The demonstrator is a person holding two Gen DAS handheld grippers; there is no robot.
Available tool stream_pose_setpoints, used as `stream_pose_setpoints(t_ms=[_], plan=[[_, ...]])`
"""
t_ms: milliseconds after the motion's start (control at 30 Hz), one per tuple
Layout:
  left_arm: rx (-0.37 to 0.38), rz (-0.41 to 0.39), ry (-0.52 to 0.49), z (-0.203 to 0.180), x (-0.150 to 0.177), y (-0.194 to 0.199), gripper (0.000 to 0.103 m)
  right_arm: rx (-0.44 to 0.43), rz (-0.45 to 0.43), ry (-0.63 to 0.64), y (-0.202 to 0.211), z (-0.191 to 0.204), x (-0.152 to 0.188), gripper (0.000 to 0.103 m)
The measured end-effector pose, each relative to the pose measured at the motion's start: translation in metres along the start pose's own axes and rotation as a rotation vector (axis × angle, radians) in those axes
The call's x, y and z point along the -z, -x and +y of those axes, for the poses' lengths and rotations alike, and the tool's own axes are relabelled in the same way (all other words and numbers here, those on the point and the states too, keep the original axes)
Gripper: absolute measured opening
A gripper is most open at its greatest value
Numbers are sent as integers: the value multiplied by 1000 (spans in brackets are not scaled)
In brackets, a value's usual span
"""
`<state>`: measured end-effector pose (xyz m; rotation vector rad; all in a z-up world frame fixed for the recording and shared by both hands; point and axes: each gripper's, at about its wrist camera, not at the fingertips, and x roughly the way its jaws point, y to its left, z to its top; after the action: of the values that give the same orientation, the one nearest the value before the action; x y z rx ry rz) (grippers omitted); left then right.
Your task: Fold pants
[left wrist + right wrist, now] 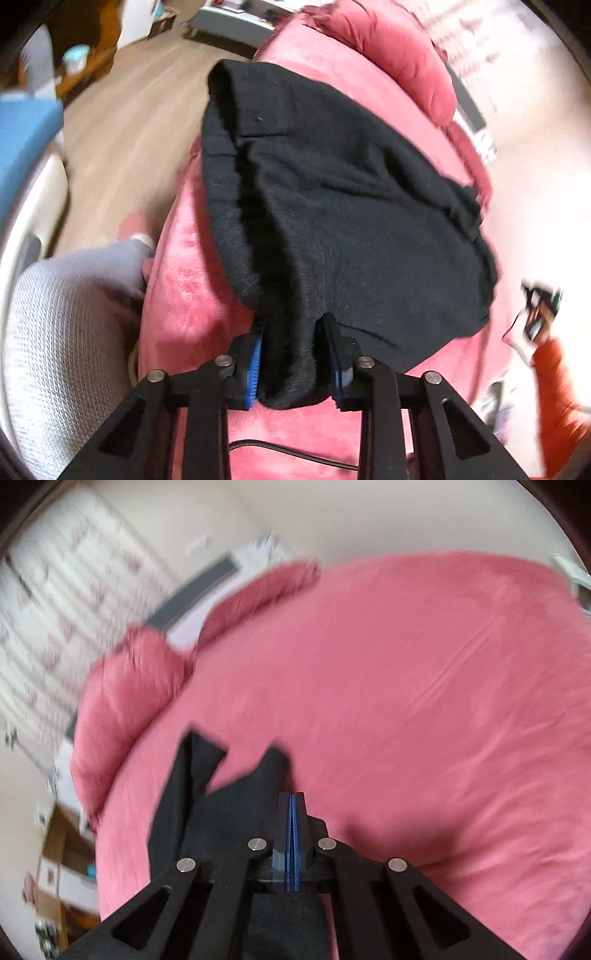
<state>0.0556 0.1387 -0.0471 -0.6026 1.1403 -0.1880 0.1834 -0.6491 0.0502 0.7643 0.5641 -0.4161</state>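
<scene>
Black pants (351, 203) lie in a folded heap on a pink bed (184, 295). My left gripper (291, 328) is shut on a thick bunch of the pants' near edge, with a blue pad on each side of the cloth. In the left wrist view my right gripper (535, 317) is a blur at the right edge, on an orange sleeve (557, 387). The right wrist view shows my right gripper (293, 812) shut, its blue pads pressed together. A flap of the black pants (199, 794) lies against its left finger and under it. I cannot tell whether any cloth is pinched.
Pink pillows (399, 55) (125, 701) sit at the head of the bed (406, 701). A person's leg in grey trousers (66, 332) stands at the bed's left side, on a wooden floor (129, 129). A thin black cable (295, 454) lies on the bedcover below the left gripper.
</scene>
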Motion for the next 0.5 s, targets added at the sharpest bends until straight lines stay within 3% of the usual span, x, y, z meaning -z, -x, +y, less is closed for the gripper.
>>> stream_pose_setpoints(t_ms=[67,133,200,233,300,367,500], plan=[[9,-12,-18,4,7,10,28,2,-47,-31,32,-22,-11,0],[16,-1,-32,9,11,13,33,-3,-26,-31,49,-38,-14,5],[12,11,-4,16,11,8,38,-18,108,-20,47,-53,-3,31],[19,17,20,22,13,5,43,-22,163,-8,42,-57,8,38],[46,19,74,26,11,-4,52,-12,187,15,37,-61,28,54],[82,15,114,33,13,-2,60,-29,214,18,15,-56,47,61],[163,-17,135,31,13,5,76,-116,239,-7,-40,-28,50,62]])
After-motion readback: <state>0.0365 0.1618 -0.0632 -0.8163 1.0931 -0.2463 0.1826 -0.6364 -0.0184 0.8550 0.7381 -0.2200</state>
